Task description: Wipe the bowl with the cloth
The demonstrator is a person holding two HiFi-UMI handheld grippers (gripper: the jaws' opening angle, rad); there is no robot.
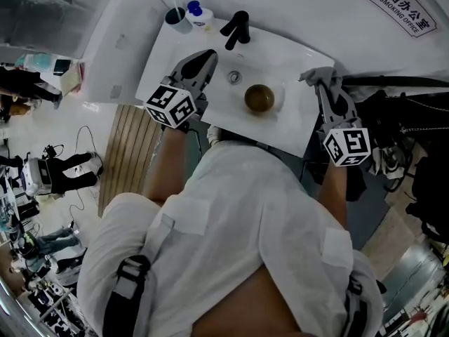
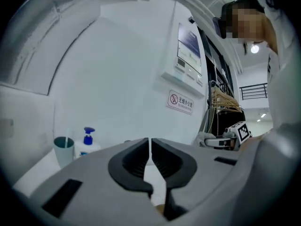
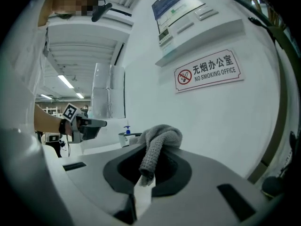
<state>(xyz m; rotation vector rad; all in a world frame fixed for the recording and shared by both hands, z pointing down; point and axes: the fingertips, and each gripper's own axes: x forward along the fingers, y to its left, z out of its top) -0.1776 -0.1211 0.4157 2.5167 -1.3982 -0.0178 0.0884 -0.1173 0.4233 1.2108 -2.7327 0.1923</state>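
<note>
Pinches the grey cloth (image 3: 164, 136) in the right gripper (image 1: 319, 81), at the sink's (image 1: 289, 128) right edge. Leaves the left gripper (image 1: 209, 56) closed on nothing. Places the bowl (image 1: 259, 98) in the basin between the 2, left of and below the cloth.

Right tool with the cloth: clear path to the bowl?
Probably yes: the right tool, shut on the cloth, is right of the bowl with bare sink between; the left tool is opposite.
</note>
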